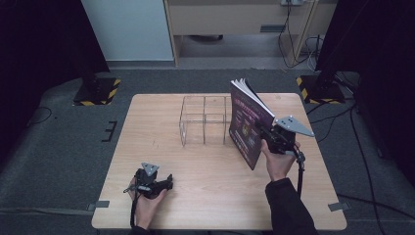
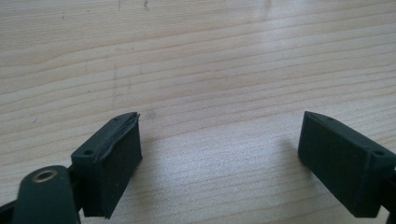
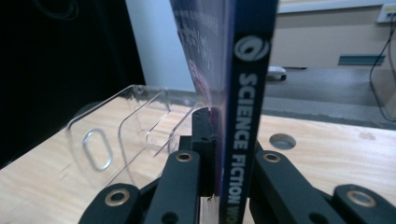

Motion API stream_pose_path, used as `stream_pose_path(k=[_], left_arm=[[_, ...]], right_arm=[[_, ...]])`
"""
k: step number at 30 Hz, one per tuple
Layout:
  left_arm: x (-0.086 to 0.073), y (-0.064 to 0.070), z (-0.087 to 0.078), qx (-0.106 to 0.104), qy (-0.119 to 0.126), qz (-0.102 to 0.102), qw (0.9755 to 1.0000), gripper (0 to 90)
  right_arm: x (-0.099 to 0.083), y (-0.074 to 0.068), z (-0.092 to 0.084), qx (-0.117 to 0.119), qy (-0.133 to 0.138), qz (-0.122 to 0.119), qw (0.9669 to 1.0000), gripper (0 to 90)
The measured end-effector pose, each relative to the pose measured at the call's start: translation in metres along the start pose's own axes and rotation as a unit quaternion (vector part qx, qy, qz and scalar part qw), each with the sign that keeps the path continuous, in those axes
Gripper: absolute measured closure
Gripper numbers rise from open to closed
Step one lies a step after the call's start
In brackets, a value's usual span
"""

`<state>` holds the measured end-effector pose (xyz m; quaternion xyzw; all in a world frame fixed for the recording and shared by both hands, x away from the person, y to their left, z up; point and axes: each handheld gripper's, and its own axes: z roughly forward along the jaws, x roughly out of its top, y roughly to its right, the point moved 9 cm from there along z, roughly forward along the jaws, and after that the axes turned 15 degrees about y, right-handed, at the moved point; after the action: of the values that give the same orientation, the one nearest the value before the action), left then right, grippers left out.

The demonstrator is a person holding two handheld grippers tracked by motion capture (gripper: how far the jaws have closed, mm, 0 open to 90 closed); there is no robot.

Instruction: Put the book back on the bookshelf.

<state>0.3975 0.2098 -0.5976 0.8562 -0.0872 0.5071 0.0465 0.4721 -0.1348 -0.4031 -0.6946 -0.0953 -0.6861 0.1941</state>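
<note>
Grey carpet underfoot, dark curtains at both sides, pale cabinets and trailing cables at the back. Wooden worktop [image 1: 195, 196] in the middle of the room, light grain, bare over most of its near half.

Right tool [image 1: 270, 135]: clamped on a book [image 1: 248, 128]. Book stands nearly upright, spine toward the hand, pages fanning slightly at the top edge. Cover dark with purple and pink print. In the right gripper view the spine [image 3: 245, 116] sits squarely between the black jaws, which press on it from both sides; white lettering reads "SCIENCE FICTION". Its lower corner hangs over the worktop's right half; whether it touches the wood I cannot tell.

Clear plastic rack [image 1: 204, 120]: see-through dividers, several slots, sits toward the far middle of the worktop. Book is just beside the rack's right end, not inside any slot. From the right gripper view the rack [image 3: 126, 135] lies to the left of the spine, an oval cut-out in its nearest panel.

Left tool [image 1: 169, 183]: resting low over the near left part of the worktop, held in the person's left hand [image 1: 147, 203]. Jaws wide apart in the left gripper view, nothing between them but bare wood.
</note>
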Motion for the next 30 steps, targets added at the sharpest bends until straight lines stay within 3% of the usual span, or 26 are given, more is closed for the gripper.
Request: stream_pose_path(k=[14,23,30], left_arm=[[0.0,0.0,0.0,0.0,0.0,0.001,1.0,12.5],[0.0,0.0,0.0,0.0,0.0,0.0,1.0,12.5],[0.0,0.0,0.0,0.0,0.0,0.0,1.0,12.5]], right_arm=[[-0.014,0.003,0.039,-0.034,0.011,-0.021,0.9991,84.4],[-0.02,0.004,0.052,-0.054,0.026,-0.03,0.9977,84.4],[-0.027,0.005,0.051,-0.066,0.041,-0.028,0.9966,84.2]])
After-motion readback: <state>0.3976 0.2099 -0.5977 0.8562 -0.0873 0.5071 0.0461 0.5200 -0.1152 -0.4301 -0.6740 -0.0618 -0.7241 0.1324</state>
